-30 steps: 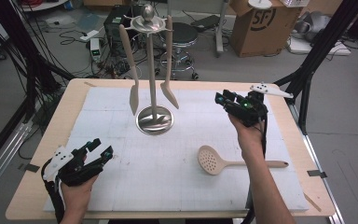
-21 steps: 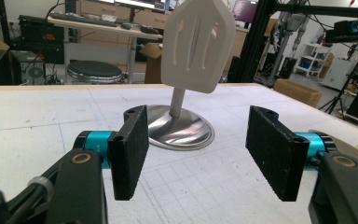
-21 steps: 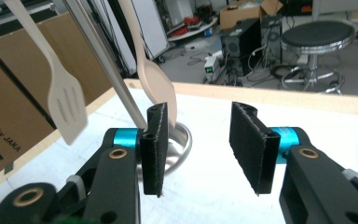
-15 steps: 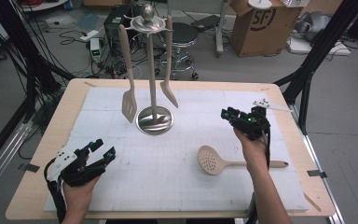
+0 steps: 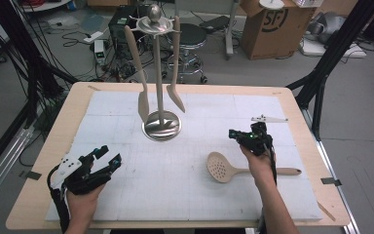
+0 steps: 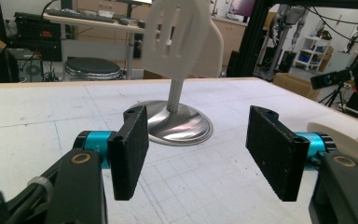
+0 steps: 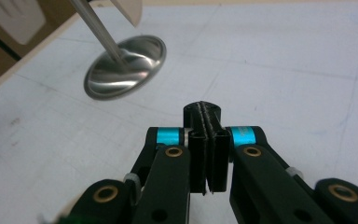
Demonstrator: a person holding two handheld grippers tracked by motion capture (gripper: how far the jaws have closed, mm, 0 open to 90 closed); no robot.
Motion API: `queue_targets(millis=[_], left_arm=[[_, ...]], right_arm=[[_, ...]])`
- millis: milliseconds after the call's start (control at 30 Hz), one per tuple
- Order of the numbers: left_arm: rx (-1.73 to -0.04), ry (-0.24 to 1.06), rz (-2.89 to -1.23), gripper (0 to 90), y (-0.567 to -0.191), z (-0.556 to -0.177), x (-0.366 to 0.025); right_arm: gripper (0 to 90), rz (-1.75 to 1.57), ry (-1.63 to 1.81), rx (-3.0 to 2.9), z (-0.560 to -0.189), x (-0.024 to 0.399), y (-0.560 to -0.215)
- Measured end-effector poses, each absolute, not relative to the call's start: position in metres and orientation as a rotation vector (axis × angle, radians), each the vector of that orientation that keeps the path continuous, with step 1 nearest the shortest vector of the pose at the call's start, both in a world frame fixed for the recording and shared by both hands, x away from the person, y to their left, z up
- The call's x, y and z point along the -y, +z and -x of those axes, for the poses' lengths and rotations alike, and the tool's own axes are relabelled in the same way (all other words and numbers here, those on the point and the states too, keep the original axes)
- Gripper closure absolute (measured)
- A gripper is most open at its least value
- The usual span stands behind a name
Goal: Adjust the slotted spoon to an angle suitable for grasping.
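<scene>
A steel utensil stand [image 5: 161, 127] rises from the middle back of the white mat, with two beige spatulas [image 5: 142, 104] hanging from its top. A beige slotted skimmer [image 5: 220, 167] lies flat at the right, its handle pointing right. My right gripper [image 5: 233, 133] hovers just behind the skimmer's head; its jaws have just been closing and now stand shut [image 7: 207, 154] with nothing between them. My left gripper [image 5: 108, 159] rests near the front left corner, open [image 6: 196, 149] and empty, facing the stand's base [image 6: 177, 123].
The mat [image 5: 126, 195] covers most of the wooden table [image 5: 39, 190]. Beyond the far edge stand a stool [image 5: 190, 36], a cardboard box [image 5: 268, 24] and loose cables on the floor. Black frame legs [image 5: 321, 73] flank the table.
My right hand has come down and nearer, over the skimmer, and its jaws went from open to shut. The left hanging spatula swings slightly. The left hand has stayed put.
</scene>
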State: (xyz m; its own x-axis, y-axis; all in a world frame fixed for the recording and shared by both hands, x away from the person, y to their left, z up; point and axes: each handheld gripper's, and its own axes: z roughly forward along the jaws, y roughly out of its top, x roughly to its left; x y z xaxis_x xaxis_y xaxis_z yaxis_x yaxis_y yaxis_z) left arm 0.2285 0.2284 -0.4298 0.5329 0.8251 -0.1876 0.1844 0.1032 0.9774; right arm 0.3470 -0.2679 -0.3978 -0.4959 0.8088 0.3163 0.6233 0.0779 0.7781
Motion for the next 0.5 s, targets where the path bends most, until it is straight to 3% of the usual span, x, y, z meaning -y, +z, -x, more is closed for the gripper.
queue_targets(millis=[500], left_arm=[[-0.946, 0.585, -1.427, 39.5, -0.432, -0.23, -0.229]], right_arm=[[89.2, -1.676, 1.139, -2.306, -0.341, 0.269, -0.452]])
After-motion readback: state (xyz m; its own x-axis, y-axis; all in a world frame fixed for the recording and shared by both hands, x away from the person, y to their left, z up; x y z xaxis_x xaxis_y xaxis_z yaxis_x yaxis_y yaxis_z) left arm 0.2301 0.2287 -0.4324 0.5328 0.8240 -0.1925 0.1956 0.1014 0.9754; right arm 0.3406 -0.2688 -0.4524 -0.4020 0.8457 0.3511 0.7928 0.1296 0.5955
